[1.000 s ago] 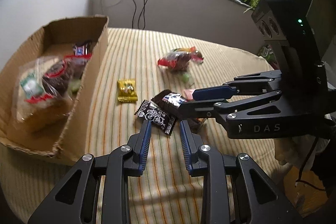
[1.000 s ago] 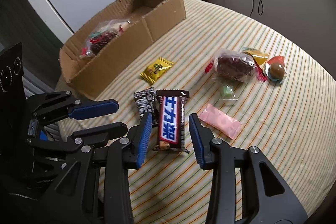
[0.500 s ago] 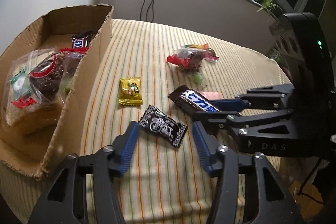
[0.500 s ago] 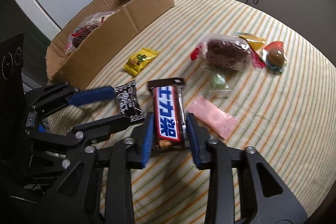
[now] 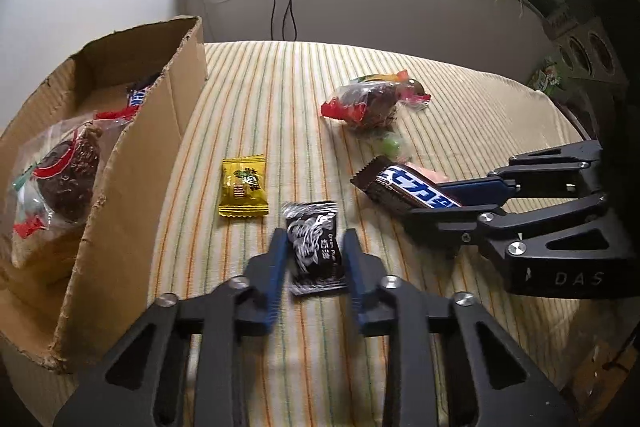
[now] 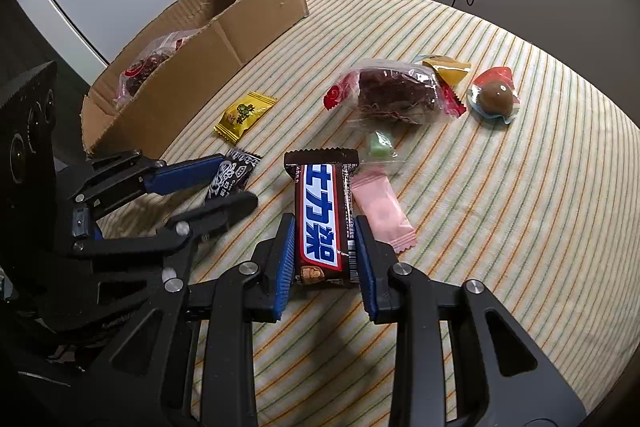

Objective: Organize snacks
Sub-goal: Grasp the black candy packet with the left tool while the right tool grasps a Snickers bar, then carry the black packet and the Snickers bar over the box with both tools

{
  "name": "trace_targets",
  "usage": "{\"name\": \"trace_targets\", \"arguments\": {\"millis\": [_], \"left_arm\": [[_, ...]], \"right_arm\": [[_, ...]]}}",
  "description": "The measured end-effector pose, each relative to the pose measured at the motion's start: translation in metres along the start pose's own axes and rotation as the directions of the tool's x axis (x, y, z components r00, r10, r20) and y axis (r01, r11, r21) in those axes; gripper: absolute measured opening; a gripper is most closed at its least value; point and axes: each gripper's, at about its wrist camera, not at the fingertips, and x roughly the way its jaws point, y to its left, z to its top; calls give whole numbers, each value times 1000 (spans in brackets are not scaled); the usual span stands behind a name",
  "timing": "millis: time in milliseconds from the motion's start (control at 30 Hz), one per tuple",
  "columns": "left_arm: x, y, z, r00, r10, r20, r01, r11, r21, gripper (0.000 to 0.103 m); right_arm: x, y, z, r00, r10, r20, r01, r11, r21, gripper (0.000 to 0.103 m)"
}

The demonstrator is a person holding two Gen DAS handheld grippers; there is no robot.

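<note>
My right gripper (image 6: 325, 231) is shut on a brown and blue chocolate bar (image 6: 322, 219) and holds it above the striped tablecloth; the bar also shows in the left wrist view (image 5: 404, 189). My left gripper (image 5: 314, 241) has its jaws on both sides of a small black candy packet (image 5: 314, 247), closed on it; the packet also shows in the right wrist view (image 6: 230, 179). A cardboard box (image 5: 132, 163) at the left holds a wrapped chocolate cake (image 5: 64, 167) and another bar.
On the cloth lie a yellow candy (image 5: 243, 191), a wrapped dark cake (image 6: 394, 95), a green sweet (image 6: 380, 145), a pink packet (image 6: 382, 213) and a chocolate egg (image 6: 496, 99). The round table's edge (image 6: 592, 347) curves at the right. Cables hang on the wall behind.
My right gripper closed on the chocolate bar and lifted it. My left gripper moved forward and closed around the black candy packet.
</note>
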Motion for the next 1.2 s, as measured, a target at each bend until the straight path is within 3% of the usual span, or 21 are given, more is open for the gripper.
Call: {"name": "trace_targets", "arguments": {"millis": [367,633,1200], "left_arm": [[-18,3,0,999,-23,34,24,1000,-9,23],[-51,11,6,994,-36,106,38,999,-15,23],[-92,79,29,974,55,218,-35,995,-96,23]], "right_arm": [[-11,8,0,1000,-10,21,10,1000,3,29],[-34,22,12,997,-9,74,11,1000,-20,29],[-43,63,79,987,-8,161,19,998,-67,29]]}}
